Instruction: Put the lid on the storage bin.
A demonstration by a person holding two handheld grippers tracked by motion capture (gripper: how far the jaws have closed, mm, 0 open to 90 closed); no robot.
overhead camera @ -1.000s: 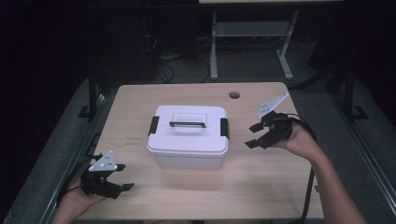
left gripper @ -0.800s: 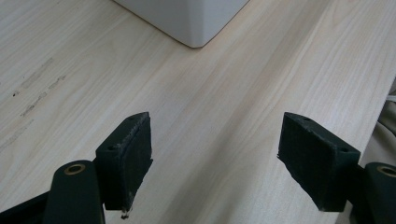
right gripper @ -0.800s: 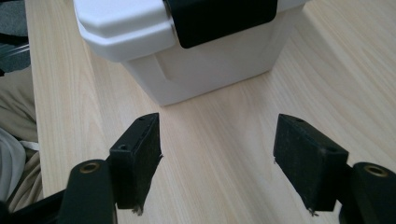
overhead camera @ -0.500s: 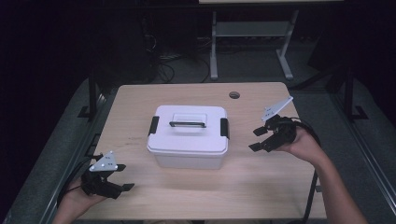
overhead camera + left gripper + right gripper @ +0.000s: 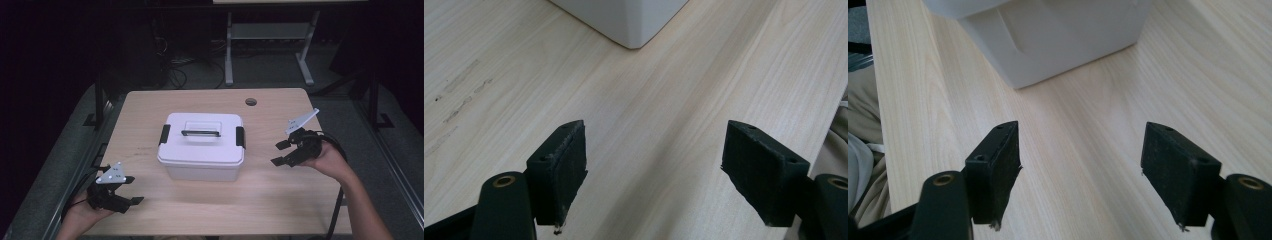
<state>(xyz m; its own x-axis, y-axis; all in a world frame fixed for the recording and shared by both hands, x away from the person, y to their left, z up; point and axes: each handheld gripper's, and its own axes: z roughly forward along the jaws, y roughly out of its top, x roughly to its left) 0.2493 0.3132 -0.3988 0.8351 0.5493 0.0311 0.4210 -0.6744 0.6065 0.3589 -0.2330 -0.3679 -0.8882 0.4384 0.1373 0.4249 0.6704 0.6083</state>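
Note:
A white lidded box (image 5: pixel 201 145) with a dark handle and black side latches stands shut in the middle of the wooden table (image 5: pixel 210 210). My left gripper (image 5: pixel 131 191) rests low at the table's front left corner, open and empty, pointing toward the box. In the left gripper view a corner of the box (image 5: pixel 624 22) lies ahead of the gripper (image 5: pixel 654 167). My right gripper (image 5: pixel 280 153) hovers to the right of the box, open with nothing between its jaws. The right gripper view has the box (image 5: pixel 1058 35) beyond the gripper (image 5: pixel 1080 170), with bare wood between.
A round cable hole (image 5: pixel 251 102) sits in the table near its back edge. Behind the table stands a metal frame (image 5: pixel 265 45) on a dark floor with cables. Black cables trail from both grippers off the table's sides.
My right gripper has sunk a little and drifted toward the near right side of the table. The left gripper and the box have stayed still.

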